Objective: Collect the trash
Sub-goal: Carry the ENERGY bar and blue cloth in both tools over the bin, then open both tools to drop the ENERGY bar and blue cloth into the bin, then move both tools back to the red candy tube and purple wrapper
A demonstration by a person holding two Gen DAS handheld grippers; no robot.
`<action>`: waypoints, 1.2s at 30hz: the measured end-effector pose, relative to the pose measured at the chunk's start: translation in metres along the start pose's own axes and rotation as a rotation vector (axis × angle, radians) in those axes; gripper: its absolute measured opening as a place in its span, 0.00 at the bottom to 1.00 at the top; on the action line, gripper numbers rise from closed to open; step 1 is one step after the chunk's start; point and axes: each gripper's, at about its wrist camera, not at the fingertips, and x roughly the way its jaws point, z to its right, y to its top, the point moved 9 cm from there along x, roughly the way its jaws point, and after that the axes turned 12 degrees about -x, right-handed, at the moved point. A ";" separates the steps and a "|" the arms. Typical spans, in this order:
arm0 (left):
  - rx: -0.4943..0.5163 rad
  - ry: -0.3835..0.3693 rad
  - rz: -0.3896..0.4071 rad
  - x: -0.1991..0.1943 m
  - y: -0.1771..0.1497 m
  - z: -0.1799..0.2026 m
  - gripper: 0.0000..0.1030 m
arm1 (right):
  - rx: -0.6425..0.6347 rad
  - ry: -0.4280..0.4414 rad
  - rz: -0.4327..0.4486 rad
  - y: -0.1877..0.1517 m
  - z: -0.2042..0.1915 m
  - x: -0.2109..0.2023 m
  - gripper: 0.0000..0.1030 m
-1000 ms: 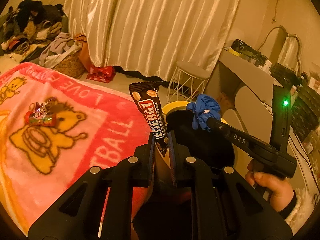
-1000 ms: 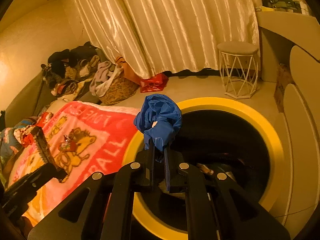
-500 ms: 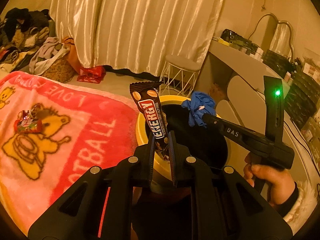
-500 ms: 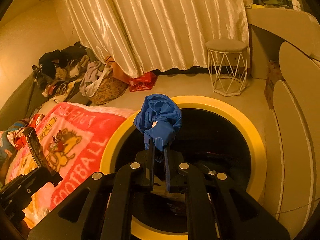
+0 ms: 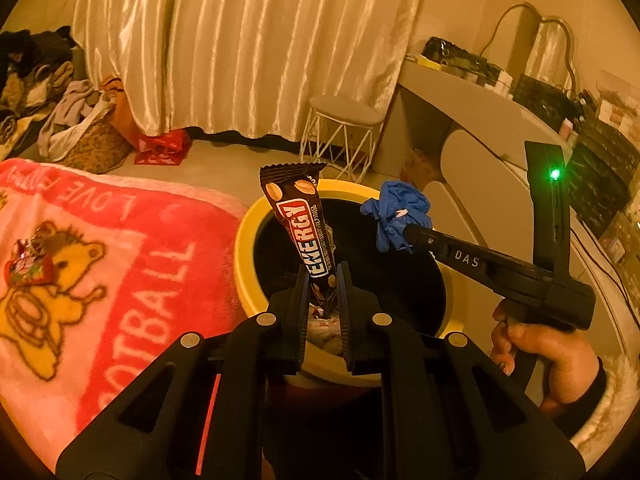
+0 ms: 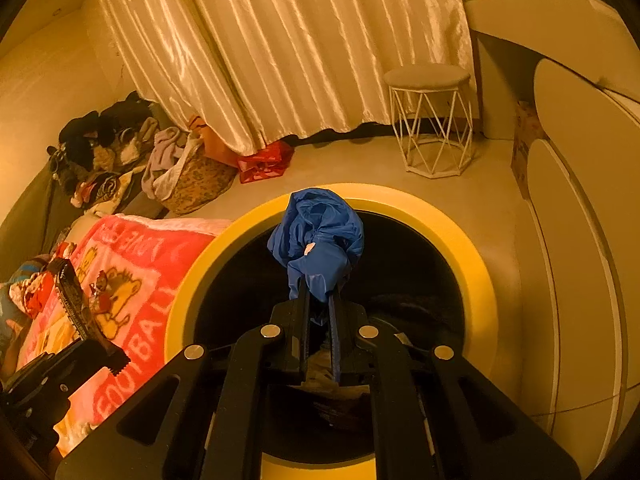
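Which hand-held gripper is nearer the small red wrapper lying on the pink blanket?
Left. The left hand-held gripper, clamping the Energy bar wrapper, sits at the bin's blanket-side rim, closer to the red wrapper. The right hand-held gripper is over the bin's far side.

Both wrist views look steeply down, close above one shared yellow-rimmed bin [image 5: 244, 240].

The bin [image 5: 246, 240] stands just right of the blanket [image 5: 120, 248]. Behind it stands the stool [image 5: 344, 136], before the curtain [image 5: 248, 40].
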 end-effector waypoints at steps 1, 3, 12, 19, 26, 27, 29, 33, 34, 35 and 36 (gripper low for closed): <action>0.005 -0.002 -0.006 0.003 -0.001 0.001 0.09 | 0.006 0.000 -0.003 -0.001 0.002 0.000 0.10; 0.015 -0.003 -0.018 0.011 -0.001 0.006 0.09 | 0.014 -0.003 -0.008 -0.003 0.006 0.000 0.10; -0.008 -0.006 -0.030 0.029 0.006 0.002 0.64 | 0.058 -0.016 0.030 0.000 0.020 -0.006 0.48; -0.106 0.060 0.032 0.014 0.018 -0.044 0.86 | 0.005 0.044 0.070 0.015 -0.010 -0.004 0.60; -0.255 0.191 0.103 -0.016 0.027 -0.133 0.86 | -0.118 0.193 0.050 0.037 -0.098 0.020 0.64; -0.279 0.214 0.116 -0.021 0.028 -0.148 0.86 | -0.124 0.220 0.047 0.041 -0.111 0.024 0.64; -0.331 0.247 0.133 -0.032 0.029 -0.176 0.86 | -0.142 0.254 0.041 0.050 -0.133 0.032 0.64; -0.394 0.313 0.158 -0.050 0.028 -0.220 0.86 | -0.205 0.325 0.024 0.070 -0.191 0.054 0.65; -0.403 0.322 0.160 -0.053 0.028 -0.228 0.86 | -0.216 0.342 0.019 0.074 -0.206 0.059 0.65; -0.422 0.334 0.163 -0.058 0.027 -0.240 0.86 | -0.225 0.356 0.014 0.077 -0.218 0.064 0.65; -0.431 0.340 0.165 -0.061 0.025 -0.245 0.86 | -0.236 0.378 0.006 0.080 -0.232 0.070 0.65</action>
